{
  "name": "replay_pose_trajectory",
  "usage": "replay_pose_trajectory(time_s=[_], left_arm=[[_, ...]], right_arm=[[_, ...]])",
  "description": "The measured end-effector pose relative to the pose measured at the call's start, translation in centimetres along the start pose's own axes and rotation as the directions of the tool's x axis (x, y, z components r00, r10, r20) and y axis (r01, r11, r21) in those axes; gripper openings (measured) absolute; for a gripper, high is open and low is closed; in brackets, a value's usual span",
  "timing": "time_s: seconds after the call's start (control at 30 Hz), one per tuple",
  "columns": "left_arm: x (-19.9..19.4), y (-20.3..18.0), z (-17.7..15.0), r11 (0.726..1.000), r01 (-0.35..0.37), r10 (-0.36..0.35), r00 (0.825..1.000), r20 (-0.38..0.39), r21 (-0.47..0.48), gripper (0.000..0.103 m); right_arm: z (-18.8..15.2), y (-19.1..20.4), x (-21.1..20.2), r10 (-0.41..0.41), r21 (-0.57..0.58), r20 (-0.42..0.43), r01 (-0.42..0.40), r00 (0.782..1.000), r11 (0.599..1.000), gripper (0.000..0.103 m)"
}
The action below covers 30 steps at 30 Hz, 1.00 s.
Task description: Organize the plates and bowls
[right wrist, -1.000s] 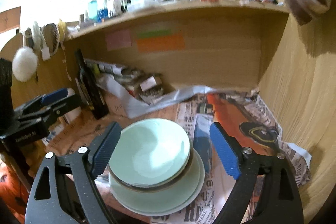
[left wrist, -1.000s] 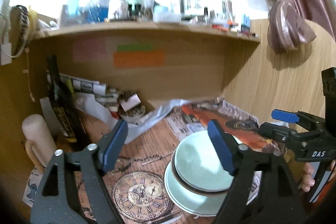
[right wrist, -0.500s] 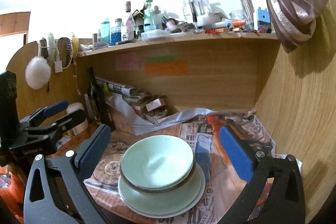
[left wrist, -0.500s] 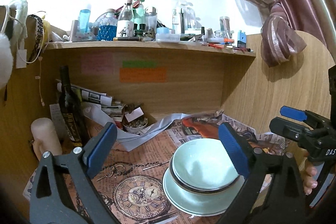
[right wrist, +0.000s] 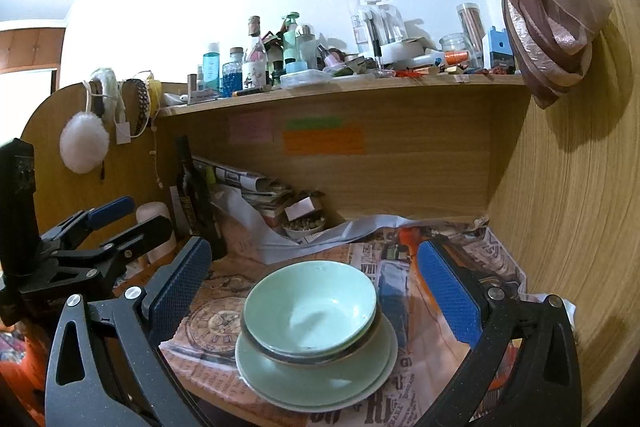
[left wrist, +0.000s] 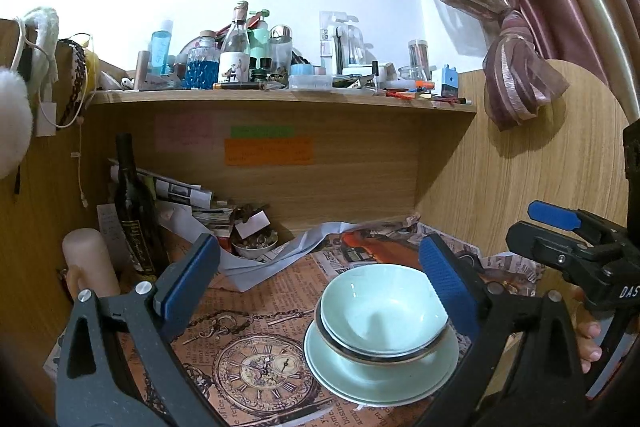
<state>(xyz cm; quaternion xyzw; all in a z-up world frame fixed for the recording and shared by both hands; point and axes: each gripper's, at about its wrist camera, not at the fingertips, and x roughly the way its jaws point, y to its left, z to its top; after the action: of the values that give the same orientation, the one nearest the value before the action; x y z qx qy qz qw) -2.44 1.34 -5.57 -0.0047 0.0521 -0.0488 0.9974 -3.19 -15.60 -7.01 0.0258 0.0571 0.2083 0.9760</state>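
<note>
the bowls (right wrist: 310,311) sit nested, one inside another, on top of the stacked plates (right wrist: 316,375), all in one pale green pile near the front edge of the table (right wrist: 440,359), on its newspaper cover. stacking small on large keeps the pile steady and frees room around it. both tools hang back from the pile, touching nothing. the left gripper (left wrist: 320,283) has its jaws spread wide, having just been opening, with nothing between them; the pile lies to their right side. the right gripper (right wrist: 310,285) is likewise spread, just opened, and frames the pile without pressing it. a dark bottle (left wrist: 134,215) stands well behind the pile, to its left. the sorting looks finished.
</note>
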Motion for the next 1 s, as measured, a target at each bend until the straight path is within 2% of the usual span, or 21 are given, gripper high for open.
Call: replay_pose_trajectory(time_s=[1.0], left_arm=[[0.77,-0.04,-0.12,1.0,0.002,-0.002,1.0,-0.016,-0.008,0.102]], right_arm=[[-0.22,0.04,0.14,-0.005,-0.006,0.001,0.005,1.0,1.0,0.103]])
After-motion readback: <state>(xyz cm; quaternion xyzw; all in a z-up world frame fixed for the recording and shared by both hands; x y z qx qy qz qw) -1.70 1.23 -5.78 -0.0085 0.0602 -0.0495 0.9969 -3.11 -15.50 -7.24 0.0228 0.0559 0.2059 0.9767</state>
